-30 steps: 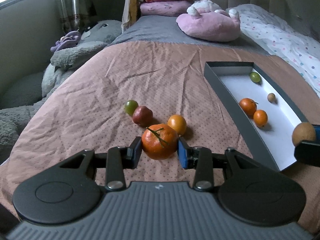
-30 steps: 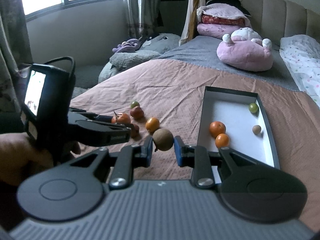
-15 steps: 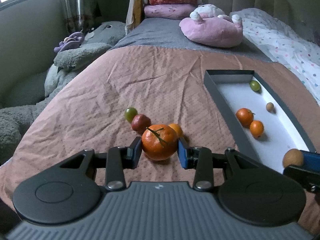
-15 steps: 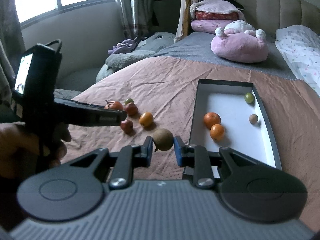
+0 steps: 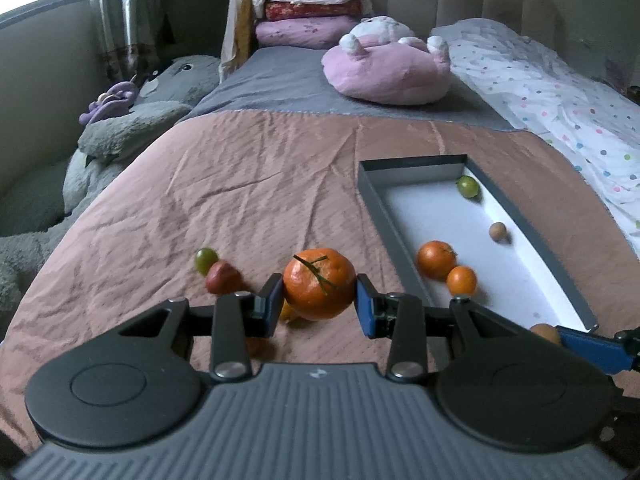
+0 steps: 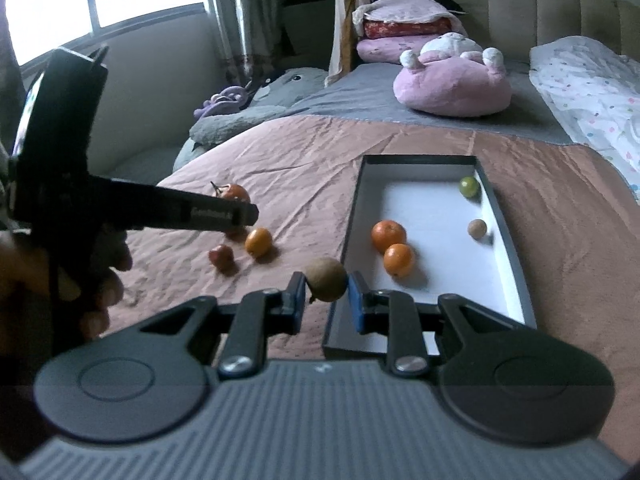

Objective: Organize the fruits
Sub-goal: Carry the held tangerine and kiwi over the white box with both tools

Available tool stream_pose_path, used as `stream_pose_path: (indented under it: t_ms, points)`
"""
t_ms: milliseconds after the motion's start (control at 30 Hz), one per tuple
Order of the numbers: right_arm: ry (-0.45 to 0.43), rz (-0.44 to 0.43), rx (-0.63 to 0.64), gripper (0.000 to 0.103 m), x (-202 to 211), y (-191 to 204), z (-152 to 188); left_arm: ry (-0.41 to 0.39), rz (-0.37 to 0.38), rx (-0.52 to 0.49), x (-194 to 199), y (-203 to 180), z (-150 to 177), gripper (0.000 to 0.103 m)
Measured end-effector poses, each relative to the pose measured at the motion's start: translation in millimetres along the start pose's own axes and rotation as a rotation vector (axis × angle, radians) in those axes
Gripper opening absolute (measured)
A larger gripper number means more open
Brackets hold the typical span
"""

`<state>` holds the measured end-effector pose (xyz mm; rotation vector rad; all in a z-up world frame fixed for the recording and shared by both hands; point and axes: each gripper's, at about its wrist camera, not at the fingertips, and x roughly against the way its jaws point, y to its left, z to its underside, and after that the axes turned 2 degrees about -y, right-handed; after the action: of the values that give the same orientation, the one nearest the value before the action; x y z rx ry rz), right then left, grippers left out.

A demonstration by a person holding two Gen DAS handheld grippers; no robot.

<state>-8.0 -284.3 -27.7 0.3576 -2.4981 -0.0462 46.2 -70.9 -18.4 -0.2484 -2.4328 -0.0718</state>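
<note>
My left gripper (image 5: pixel 318 306) is shut on a large orange tangerine with a green stem (image 5: pixel 319 283), lifted above the pink bedspread. My right gripper (image 6: pixel 325 298) is shut on a small brown round fruit (image 6: pixel 326 279), hovering at the near left edge of the grey box (image 6: pixel 505 240). The box holds two oranges (image 6: pixel 388 235), a green fruit (image 6: pixel 469 186) and a small brown fruit (image 6: pixel 477 227). On the bedspread lie a green fruit (image 5: pixel 206 260), a dark red fruit (image 5: pixel 222 278), a small orange (image 6: pixel 258 241) and another red fruit (image 6: pixel 221 257).
A pink plush toy (image 5: pixel 386 68) and stacked pillows (image 5: pixel 310 20) lie at the bed's head. Grey and purple plush toys (image 5: pixel 132 120) sit off the left side. A dotted white quilt (image 5: pixel 560 108) covers the right. A hand (image 6: pixel 60 276) holds the left gripper.
The left gripper has lifted the tangerine up and moved toward the box. The right gripper has carried the brown fruit closer to the box's near left edge.
</note>
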Motion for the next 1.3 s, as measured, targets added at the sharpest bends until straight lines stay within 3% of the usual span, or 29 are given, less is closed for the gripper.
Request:
stream_pose_path:
  t_ms: [567, 1067, 1300]
  points:
    - [-0.023, 0.018, -0.019, 0.026, 11, -13, -1, -0.014, 0.023, -0.043, 6, -19, -12, 0.044]
    - [-0.1, -0.011, 0.04, 0.026, 53, -11, -12, -0.101, -0.024, -0.065, 79, -32, -13, 0.044]
    - [-0.148, -0.005, -0.007, 0.026, 73, -18, -4, -0.117, -0.031, -0.089, 103, -39, -9, 0.044]
